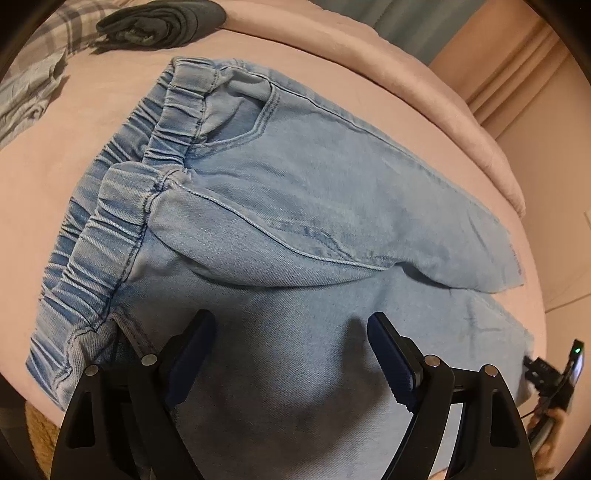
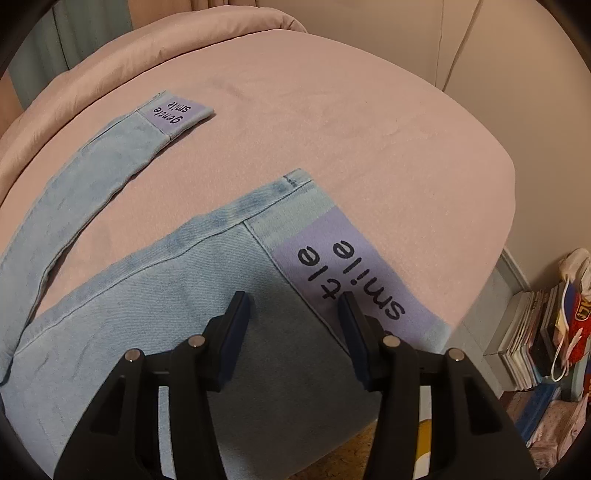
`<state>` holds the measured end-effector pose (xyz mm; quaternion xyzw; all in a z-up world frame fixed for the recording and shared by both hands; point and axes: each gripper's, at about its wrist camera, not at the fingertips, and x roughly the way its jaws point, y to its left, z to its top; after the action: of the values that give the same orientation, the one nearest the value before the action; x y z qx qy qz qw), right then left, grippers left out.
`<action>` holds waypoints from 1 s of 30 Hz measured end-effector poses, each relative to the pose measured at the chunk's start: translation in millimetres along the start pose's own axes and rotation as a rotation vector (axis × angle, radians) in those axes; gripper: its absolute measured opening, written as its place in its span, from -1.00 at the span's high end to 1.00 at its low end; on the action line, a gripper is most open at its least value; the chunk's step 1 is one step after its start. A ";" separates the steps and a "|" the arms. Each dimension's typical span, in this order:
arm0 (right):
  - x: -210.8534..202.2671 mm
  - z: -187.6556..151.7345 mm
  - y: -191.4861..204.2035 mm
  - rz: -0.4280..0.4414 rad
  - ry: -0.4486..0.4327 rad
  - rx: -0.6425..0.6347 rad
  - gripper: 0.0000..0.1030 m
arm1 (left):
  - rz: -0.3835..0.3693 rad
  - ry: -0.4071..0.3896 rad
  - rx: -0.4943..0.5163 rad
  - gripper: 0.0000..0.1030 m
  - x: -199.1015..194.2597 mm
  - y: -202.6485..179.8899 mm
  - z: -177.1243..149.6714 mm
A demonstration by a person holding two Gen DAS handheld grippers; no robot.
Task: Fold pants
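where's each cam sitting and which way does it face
Left wrist: on the left gripper, angled down at the jeans waistband end on the pink bed; its open black fingers show.
Right wrist: on the right gripper, angled down at the near cuff; its parted fingers show.
Shared: the same jeans and bed.

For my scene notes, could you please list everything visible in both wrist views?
pants: one, light blue, spread flat on the bed, legs apart
cuff labels: two, purple with black lettering, at the leg ends
bed cover: one, pink, under the pants
dark garment: one, grey, folded, far corner
plaid cloth: one, grey-white, beside it
books: one stack, mixed colours, on the floor
left gripper: one, black, open over the waist end
right gripper: one, black, open over a cuff
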<state>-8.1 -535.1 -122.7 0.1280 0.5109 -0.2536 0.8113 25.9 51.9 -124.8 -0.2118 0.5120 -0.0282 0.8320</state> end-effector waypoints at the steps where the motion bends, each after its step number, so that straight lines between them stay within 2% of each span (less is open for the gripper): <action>1: -0.4 0.1 0.0 -0.001 0.001 -0.001 0.02 | -0.010 0.003 -0.006 -0.62 -0.6 2.1 0.7; 7: -2.7 0.5 2.0 -0.018 0.007 0.001 -0.02 | -0.061 0.002 -0.027 -0.62 -3.0 10.6 1.8; 10: -13.8 0.4 6.5 -0.013 -0.021 0.015 -0.03 | -0.065 -0.003 -0.021 -0.62 -4.0 10.5 0.4; 12: -24.1 1.0 15.2 0.036 -0.046 -0.006 -0.12 | -0.063 -0.005 -0.017 -0.62 -4.4 10.2 -0.3; 14: -35.4 3.9 29.8 0.029 -0.070 -0.047 -0.23 | -0.065 -0.006 -0.016 -0.62 -4.9 10.2 -0.4; 16: -47.7 8.4 48.4 0.017 -0.101 -0.102 -0.31 | -0.070 -0.008 -0.018 -0.62 -6.2 12.0 -1.0; 19: -64.0 19.0 76.4 0.073 -0.128 -0.157 -0.46 | -0.082 -0.011 -0.020 -0.62 -7.0 14.2 -1.6; 21: -69.4 27.6 97.0 0.130 -0.113 -0.180 -0.58 | -0.081 -0.012 -0.016 -0.62 -6.8 14.4 -1.8; 26: -76.9 40.5 173.4 0.261 -0.057 -0.286 -0.62 | -0.081 -0.019 -0.011 -0.62 -10.3 17.7 -4.3; 30: -75.5 44.0 228.3 0.331 -0.007 -0.375 -0.66 | -0.080 -0.021 -0.007 -0.62 -10.8 16.4 -6.0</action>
<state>123.0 -343.0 -47.4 0.0561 0.5183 -0.0185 0.8531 12.8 67.7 -124.4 -0.2353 0.4946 -0.0576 0.8347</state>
